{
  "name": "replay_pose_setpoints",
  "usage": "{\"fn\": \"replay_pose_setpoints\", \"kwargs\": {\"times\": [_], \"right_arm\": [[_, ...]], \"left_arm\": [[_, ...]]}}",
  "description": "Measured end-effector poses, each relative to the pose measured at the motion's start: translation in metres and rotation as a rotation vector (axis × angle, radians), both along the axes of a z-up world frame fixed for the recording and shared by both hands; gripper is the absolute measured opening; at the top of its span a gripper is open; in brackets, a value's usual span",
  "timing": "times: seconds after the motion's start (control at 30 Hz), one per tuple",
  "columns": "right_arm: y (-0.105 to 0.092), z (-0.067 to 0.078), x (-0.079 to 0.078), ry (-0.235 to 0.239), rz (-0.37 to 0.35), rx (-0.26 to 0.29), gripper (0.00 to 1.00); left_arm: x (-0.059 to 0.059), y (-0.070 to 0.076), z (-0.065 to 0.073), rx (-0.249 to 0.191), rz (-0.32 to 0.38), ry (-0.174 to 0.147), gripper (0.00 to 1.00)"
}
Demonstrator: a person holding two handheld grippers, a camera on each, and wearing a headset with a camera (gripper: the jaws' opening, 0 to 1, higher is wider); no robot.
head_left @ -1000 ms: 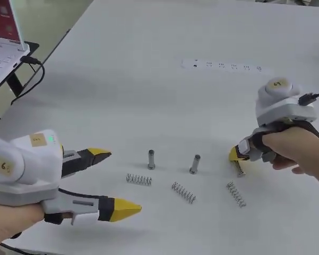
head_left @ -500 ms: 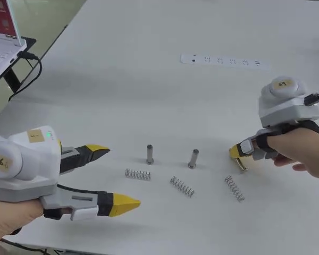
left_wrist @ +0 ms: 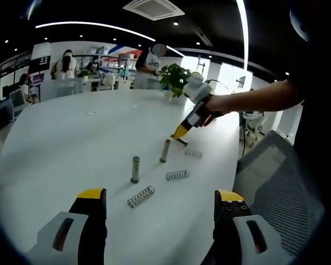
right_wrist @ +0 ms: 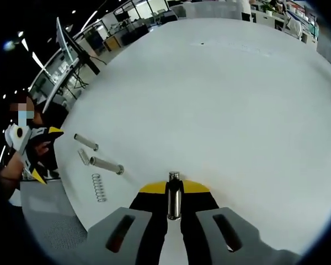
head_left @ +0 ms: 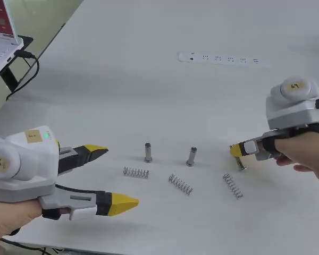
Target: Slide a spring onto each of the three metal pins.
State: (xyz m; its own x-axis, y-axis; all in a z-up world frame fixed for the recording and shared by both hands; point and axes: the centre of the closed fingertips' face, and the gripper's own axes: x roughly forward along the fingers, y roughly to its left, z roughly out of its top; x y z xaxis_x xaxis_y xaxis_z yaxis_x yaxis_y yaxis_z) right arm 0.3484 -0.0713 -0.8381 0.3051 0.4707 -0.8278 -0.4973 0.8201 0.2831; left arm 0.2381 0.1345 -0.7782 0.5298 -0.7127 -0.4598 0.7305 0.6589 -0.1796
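Two metal pins [head_left: 148,152] [head_left: 191,156] stand upright mid-table. The third pin [head_left: 240,163] hangs tilted from my right gripper [head_left: 235,151], which is shut on it just above the table; the right gripper view shows this pin [right_wrist: 174,201] between the yellow tips. Three springs [head_left: 135,172] [head_left: 180,184] [head_left: 233,186] lie loose in front of the pins. My left gripper [head_left: 114,176] is open and holds nothing, to the left of the nearest spring. In the left gripper view the pins [left_wrist: 135,169] [left_wrist: 164,150] and a spring [left_wrist: 140,196] lie ahead of the jaws.
A white power strip [head_left: 223,58] lies at the far side of the white table [head_left: 122,95]. A laptop [head_left: 0,37] and a black cable [head_left: 34,69] sit off the table's left edge. People stand at the far end of the room [left_wrist: 66,66].
My right gripper has drawn slightly to the right with the pin still in it. The left gripper, the two standing pins and the springs have stayed put; the head camera shifted a little.
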Motion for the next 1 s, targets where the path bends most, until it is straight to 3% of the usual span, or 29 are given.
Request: {"fn": "replay_pose_setpoints", "kwargs": {"times": [0.43,1.0], "right_arm": [[0.000,0.008,-0.008,-0.067,0.024,0.041,0.04],[-0.004,0.017,-0.006,-0.164,0.027,0.083,0.04]], "left_arm": [[0.002,0.000,0.001,-0.001,0.001,-0.003,0.76],[0.002,-0.002,0.001,0.005,-0.007,-0.003,0.76]]}}
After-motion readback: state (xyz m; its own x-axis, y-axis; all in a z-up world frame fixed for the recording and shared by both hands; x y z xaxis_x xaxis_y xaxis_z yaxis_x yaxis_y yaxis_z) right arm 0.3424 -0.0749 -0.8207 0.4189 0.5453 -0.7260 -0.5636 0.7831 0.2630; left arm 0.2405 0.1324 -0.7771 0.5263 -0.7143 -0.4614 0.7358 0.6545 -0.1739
